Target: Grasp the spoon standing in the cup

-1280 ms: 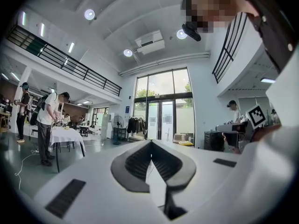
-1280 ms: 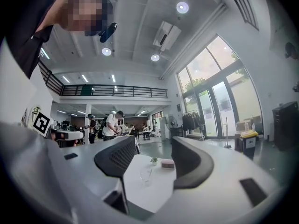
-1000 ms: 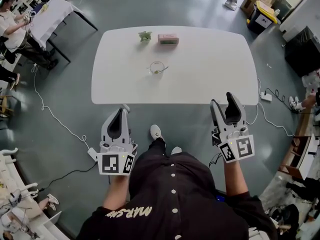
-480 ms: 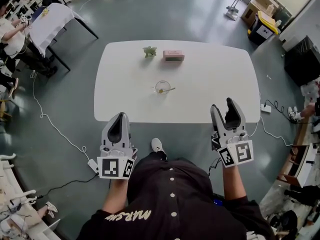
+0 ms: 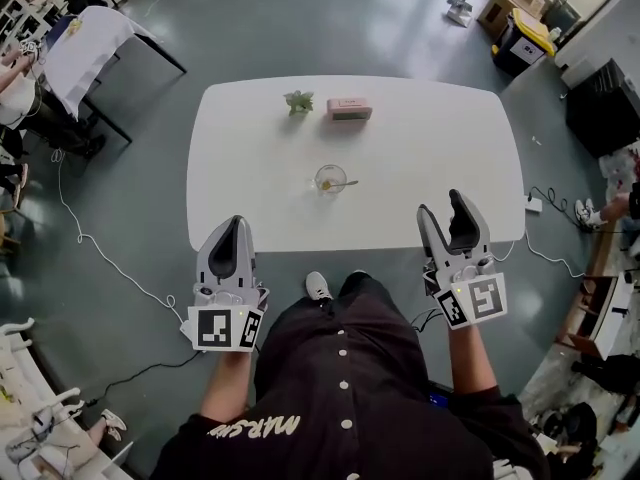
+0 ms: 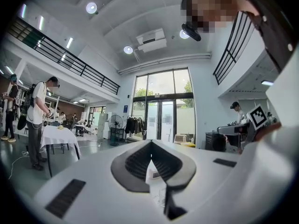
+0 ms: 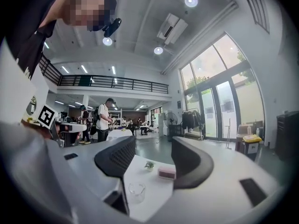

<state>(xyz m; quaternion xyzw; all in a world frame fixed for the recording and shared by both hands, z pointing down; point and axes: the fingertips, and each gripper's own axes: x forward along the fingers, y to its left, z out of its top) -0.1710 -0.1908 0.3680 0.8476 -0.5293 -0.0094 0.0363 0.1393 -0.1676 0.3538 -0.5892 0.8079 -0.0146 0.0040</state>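
Just at the near edge of the table [image 5: 440,148], left tongs [image 5: 233,225] are together, right tongs [image 5: 442,204] apart, cup [image 5: 330,178] well beyond.

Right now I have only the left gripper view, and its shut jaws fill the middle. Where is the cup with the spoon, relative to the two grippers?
Observer: In the head view the cup stands in the middle of the table. It is ahead of and between the left gripper and the right gripper, and both are back at the near edge.
Operator: Which way does the spoon lean?
Observer: The spoon handle lies over the rim toward the person's right.
Operator: Is the right gripper ready?
Observer: In its own view its jaws are apart and empty, with the cup visible beyond them.
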